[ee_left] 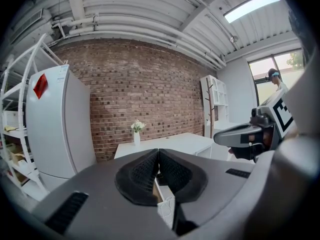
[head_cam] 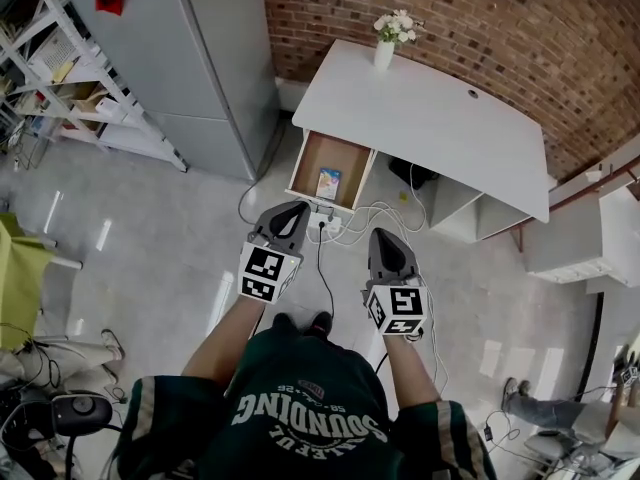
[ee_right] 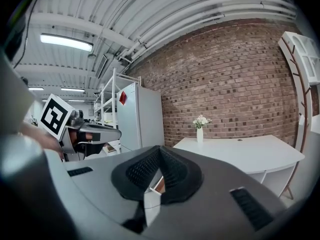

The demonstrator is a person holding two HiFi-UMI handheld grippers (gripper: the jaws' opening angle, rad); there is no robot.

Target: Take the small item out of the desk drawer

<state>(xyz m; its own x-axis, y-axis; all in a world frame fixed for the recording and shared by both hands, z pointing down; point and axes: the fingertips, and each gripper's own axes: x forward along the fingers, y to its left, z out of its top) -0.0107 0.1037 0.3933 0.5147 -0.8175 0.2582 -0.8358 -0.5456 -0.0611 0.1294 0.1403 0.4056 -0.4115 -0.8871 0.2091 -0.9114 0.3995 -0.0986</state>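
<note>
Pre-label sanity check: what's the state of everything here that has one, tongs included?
drawer: open, pulled out of the desk.
item: lying flat in the drawer, not taken.
left tongs: shut, empty.
right tongs: shut, empty.
vase: upright on the desk, holding flowers.
fridge: door closed.

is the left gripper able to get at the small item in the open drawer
Probably yes: the drawer stands open, the small item lies uncovered, and the left gripper hovers in front of it, though its jaws are shut.
</note>
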